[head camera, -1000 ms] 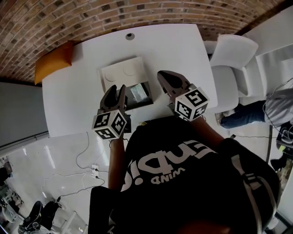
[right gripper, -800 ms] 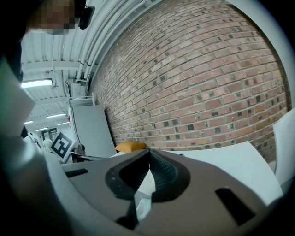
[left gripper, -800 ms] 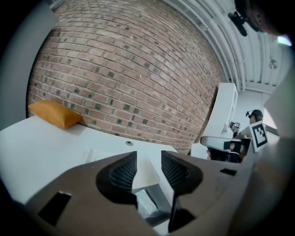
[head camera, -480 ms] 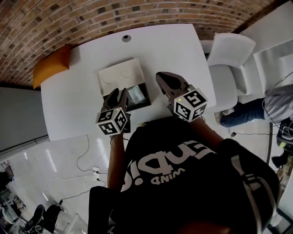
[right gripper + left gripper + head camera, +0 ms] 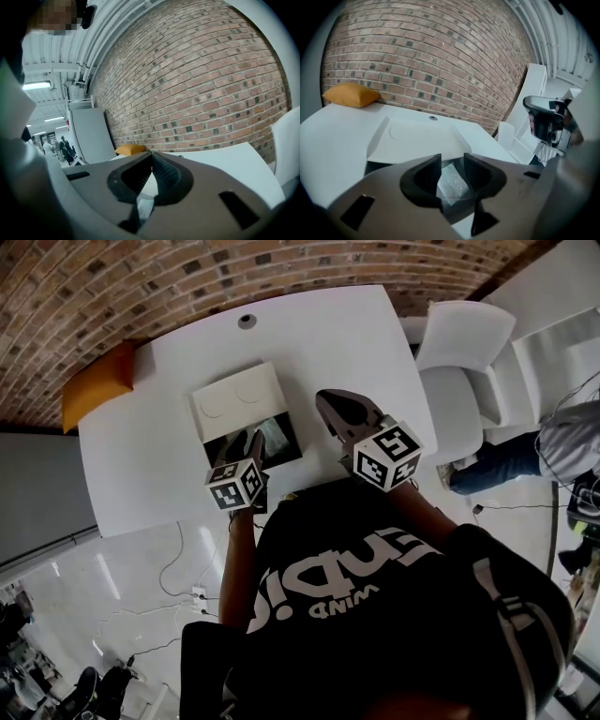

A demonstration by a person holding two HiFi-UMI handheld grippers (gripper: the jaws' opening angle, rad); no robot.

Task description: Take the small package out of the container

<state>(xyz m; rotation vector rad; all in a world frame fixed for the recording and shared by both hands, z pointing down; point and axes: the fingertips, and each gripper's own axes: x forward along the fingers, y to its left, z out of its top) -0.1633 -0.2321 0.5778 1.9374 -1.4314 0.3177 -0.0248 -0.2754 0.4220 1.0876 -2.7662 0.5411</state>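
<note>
Where the box's dark well lies open, package (image 5: 277, 434): small, flat, clear crinkled plastic with a glossy face, lying on the bottom toward the well's right side.

Box (image 5: 217, 446): shallow, square, black inside, straight-walled. Lid (image 5: 236, 397): white, smooth, two faint round imprints, folded back on the far side, so the well is open from above.

Left gripper (image 5: 250, 441): over the well's near edge, tilted down, jaws apart and gripping nothing. In the left gripper view the package (image 5: 451, 180) shows in the gap between the dark ribbed pads, touched by neither. Whether the tips sit below the rim cannot be told.

Right gripper (image 5: 326, 399): just right of the box and apart from it, above the table. Its jaw tips are closed on each other, nothing held.

Table (image 5: 150, 465): white, smooth, rounded corners; open surface left of the box, beyond the lid and to the right. Round grommet (image 5: 247, 322) near the far edge.

Cushion (image 5: 94, 390): orange, soft, at the far left corner by the brick wall (image 5: 141, 287).

Chair (image 5: 464, 343): white, moulded, off the table's right edge.
</note>
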